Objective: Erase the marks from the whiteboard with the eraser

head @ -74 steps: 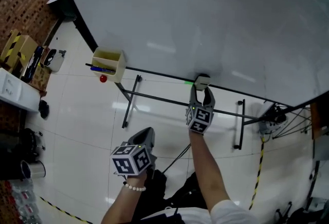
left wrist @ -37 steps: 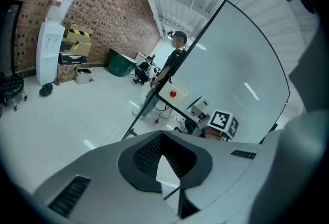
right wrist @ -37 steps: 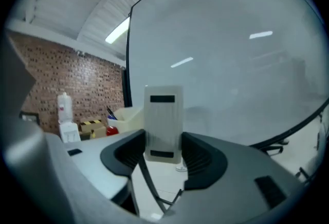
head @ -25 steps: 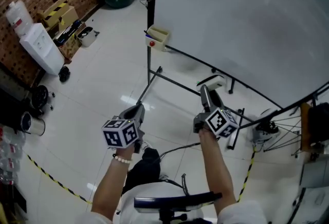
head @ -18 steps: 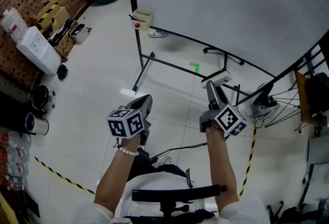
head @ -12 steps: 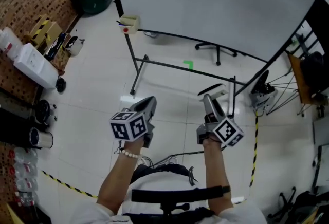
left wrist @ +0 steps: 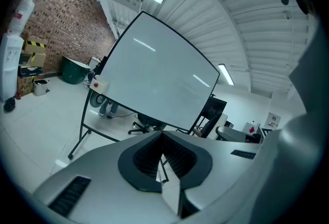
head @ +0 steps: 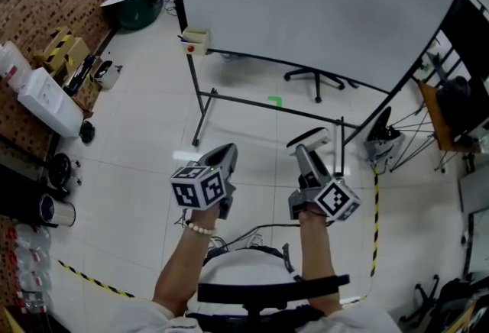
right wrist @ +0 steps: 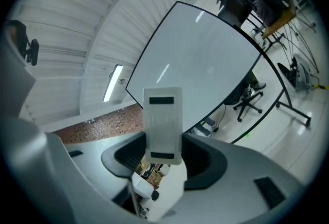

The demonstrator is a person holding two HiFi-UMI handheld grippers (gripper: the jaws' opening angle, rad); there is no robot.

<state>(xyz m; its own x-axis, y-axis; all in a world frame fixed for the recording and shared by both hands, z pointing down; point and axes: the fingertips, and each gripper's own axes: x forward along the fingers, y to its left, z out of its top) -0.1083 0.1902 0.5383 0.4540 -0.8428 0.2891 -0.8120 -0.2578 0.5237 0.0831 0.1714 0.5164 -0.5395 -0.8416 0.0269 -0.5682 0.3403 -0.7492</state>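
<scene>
Right gripper (right wrist: pixel 163 161): closed around the eraser (right wrist: pixel 163 125), well short of the whiteboard (head: pixel 306 11).
Left gripper (left wrist: pixel 163 159): jaws together, nothing held.
Technique: eraser face should be laid flat; marks not discernible.

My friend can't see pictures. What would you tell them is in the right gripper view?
The right gripper is clamped on a white eraser that sticks up between its jaws. Behind it stands a big whiteboard that looks blank, with a brick wall to the left.
</scene>
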